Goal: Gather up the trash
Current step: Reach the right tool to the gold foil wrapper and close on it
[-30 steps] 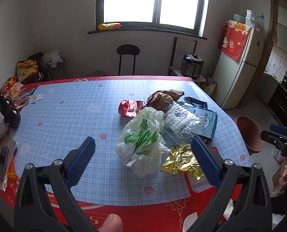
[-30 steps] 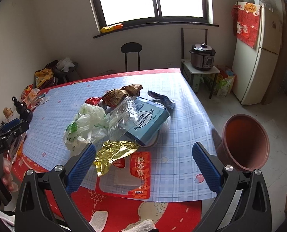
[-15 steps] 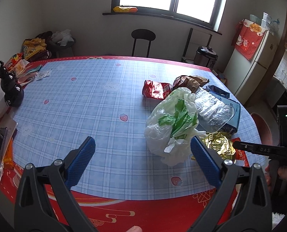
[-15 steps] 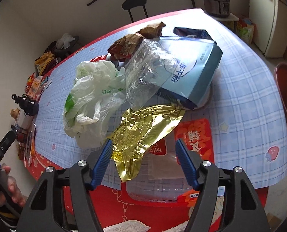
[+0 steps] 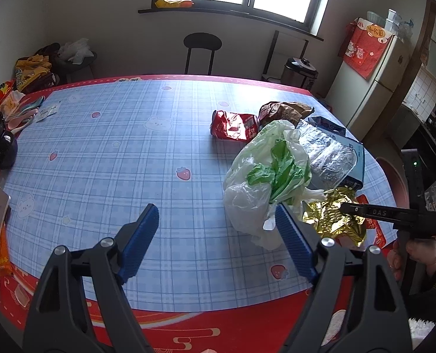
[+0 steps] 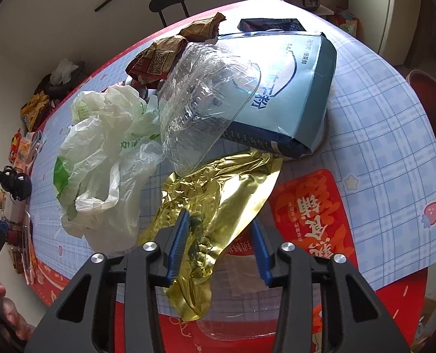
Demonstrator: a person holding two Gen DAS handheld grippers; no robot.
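A pile of trash lies on the blue checked table (image 5: 115, 153). My right gripper (image 6: 219, 220) points steeply down over a crumpled gold foil wrapper (image 6: 218, 188). Its jaws are closing with the foil between them, and the right pad stands just off the foil. My left gripper (image 5: 216, 214) hovers low over bare tablecloth, its jaws closing with nothing between them. Its right fingertip (image 5: 279, 209) stands at the edge of a white and green plastic bag (image 5: 265, 173). That bag (image 6: 100, 158) lies left of the foil.
Behind the foil lie a clear plastic container (image 6: 206, 100), a blue bag (image 6: 294, 88), brown wrappers (image 6: 159, 56) and a red wrapper (image 5: 235, 125). A flat red packet (image 6: 309, 211) sits under the foil. A terracotta bin (image 6: 432, 100) stands beside the table. Clutter lines the left edge (image 5: 0, 147).
Both grippers have come down toward the table. The right jaws have narrowed from wide open around the gold foil. The left jaws have narrowed a little beside the plastic bag.
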